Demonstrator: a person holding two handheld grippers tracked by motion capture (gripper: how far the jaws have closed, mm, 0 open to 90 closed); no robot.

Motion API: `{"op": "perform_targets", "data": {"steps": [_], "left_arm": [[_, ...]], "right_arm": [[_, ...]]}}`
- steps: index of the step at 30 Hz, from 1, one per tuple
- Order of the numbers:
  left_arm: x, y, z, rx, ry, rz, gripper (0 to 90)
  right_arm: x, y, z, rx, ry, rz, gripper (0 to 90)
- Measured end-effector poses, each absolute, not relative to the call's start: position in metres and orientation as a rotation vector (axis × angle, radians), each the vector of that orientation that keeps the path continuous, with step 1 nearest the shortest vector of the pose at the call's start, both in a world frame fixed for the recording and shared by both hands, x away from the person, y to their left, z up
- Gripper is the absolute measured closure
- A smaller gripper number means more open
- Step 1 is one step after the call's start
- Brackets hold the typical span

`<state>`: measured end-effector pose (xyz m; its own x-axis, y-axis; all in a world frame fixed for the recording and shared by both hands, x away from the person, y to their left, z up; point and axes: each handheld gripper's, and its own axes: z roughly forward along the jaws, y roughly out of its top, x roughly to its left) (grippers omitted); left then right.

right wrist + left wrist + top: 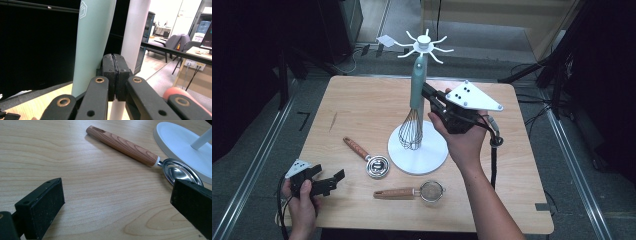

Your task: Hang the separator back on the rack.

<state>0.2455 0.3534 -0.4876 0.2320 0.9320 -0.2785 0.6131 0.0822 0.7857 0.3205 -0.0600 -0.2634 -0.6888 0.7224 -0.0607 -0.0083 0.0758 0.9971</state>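
High view looking down on whole table (362, 110). Left gripper view skimming tabletop, sharing spoon (140, 152). Right gripper view pressing close on whisk (93, 37).

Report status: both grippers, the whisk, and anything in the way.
Left gripper open, low over the table. Right gripper shut, empty, beside the whisk handle. Whisk hangs on the white stand. Spoon and strainer lie clear.

One whisk (412, 112), one rack (418, 150), one scoop (368, 158), one strainer (412, 191).
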Motion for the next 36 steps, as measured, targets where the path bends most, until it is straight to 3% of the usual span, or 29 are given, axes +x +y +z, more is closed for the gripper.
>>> {"op": "perform_targets", "data": {"steps": [9, 23, 36], "left_arm": [[0.245, 0.353, -0.487, 1.625, 1.471, 0.456, 0.0], [0.245, 0.353, -0.487, 1.625, 1.471, 0.457, 0.0], [0.245, 0.353, -0.487, 1.629, 1.470, 0.460, 0.0]], "right_arm": [[0.320, -0.070, -0.270, 0.734, 1.783, 1.639, 88.1], [0.318, -0.099, -0.300, 0.834, 1.789, 1.579, 71.4], [0.312, -0.126, -0.336, 0.923, 1.811, 1.512, 67.4]]}}
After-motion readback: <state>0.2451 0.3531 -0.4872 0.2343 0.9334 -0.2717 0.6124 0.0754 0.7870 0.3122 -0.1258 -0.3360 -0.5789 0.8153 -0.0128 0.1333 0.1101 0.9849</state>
